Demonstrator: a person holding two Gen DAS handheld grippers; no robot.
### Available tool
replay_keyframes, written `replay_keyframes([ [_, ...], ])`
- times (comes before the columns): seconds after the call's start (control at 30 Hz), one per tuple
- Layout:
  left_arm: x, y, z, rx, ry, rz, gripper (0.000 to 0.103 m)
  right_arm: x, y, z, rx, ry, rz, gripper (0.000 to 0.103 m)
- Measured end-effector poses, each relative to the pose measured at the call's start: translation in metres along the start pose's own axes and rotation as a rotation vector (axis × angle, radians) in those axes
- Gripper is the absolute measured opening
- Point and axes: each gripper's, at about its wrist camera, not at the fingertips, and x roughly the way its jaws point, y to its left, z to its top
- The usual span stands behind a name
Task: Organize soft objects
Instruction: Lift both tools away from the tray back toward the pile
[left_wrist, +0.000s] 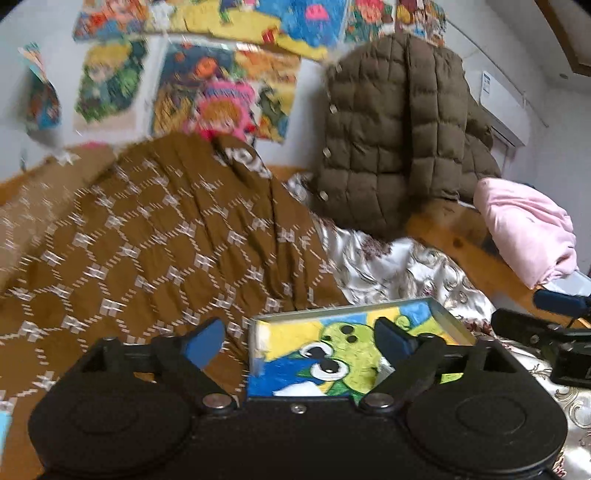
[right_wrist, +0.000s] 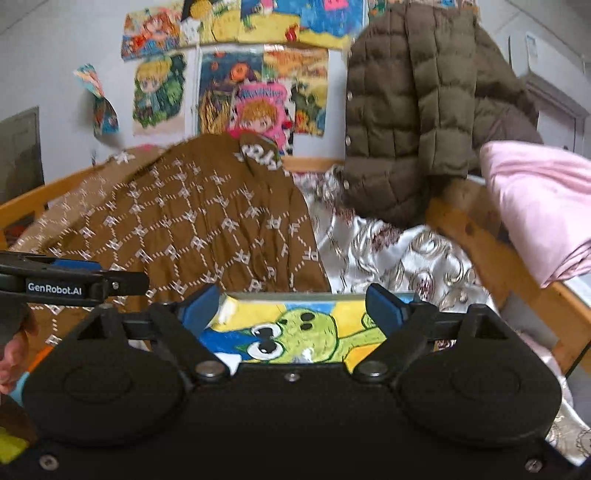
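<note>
Left gripper (left_wrist: 299, 341): spread wide, nothing held; blue-padded fingers (left_wrist: 205, 341) are seen above the brown blanket's edge and the framed picture.
Right gripper (right_wrist: 291, 308): spread wide, nothing gripped; contact with the picture cannot be told.
Framed frog picture (left_wrist: 332, 354): laid flat on the floral satin sheet (left_wrist: 399, 266), just beside the blanket.
Brown patterned blanket (right_wrist: 192, 225): heaped on the bed's left side.
Quilted olive jacket (right_wrist: 413, 122): hung at the wooden bedframe (right_wrist: 491, 258).
Pink folded cloth (right_wrist: 543, 206): draped over the frame rail, right.
</note>
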Motion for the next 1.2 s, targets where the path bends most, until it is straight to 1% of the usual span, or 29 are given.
replay_keyframes([
  [0.07, -0.019, 0.001, -0.003, 0.015, -0.019, 0.023, 0.094, -0.018, 0.005, 0.006, -0.010, -0.020, 0.009, 0.085],
  [0.13, -0.037, 0.002, -0.006, 0.028, -0.024, 0.040, 0.095, -0.036, 0.010, 0.011, -0.014, -0.050, 0.030, 0.089],
  [0.2, -0.054, 0.004, -0.008, 0.033, -0.030, 0.056, 0.096, -0.053, 0.012, 0.014, -0.017, -0.074, 0.042, 0.096],
  [0.3, -0.082, 0.006, -0.013, 0.031, -0.041, 0.078, 0.100, -0.080, 0.018, 0.017, -0.036, -0.109, 0.052, 0.102],
  [0.5, -0.131, 0.005, -0.027, 0.050, -0.078, 0.093, 0.102, -0.133, 0.032, 0.013, -0.068, -0.164, 0.075, 0.102],
  [0.67, -0.170, 0.002, -0.044, 0.059, -0.154, 0.092, 0.102, -0.167, 0.039, 0.004, -0.074, -0.193, 0.092, 0.102],
  [0.8, -0.188, 0.001, -0.062, 0.049, -0.170, 0.087, 0.102, -0.196, 0.042, -0.010, -0.055, -0.210, 0.093, 0.102],
  [0.9, -0.197, 0.006, -0.080, 0.022, -0.182, 0.087, 0.102, -0.208, 0.044, -0.024, -0.047, -0.216, 0.090, 0.102],
  [1.0, -0.201, 0.012, -0.097, 0.012, -0.153, 0.088, 0.102, -0.218, 0.047, -0.042, -0.050, -0.212, 0.083, 0.102],
  [1.2, -0.200, 0.018, -0.129, 0.050, -0.062, 0.095, 0.102, -0.224, 0.060, -0.080, -0.076, -0.182, 0.069, 0.103],
])
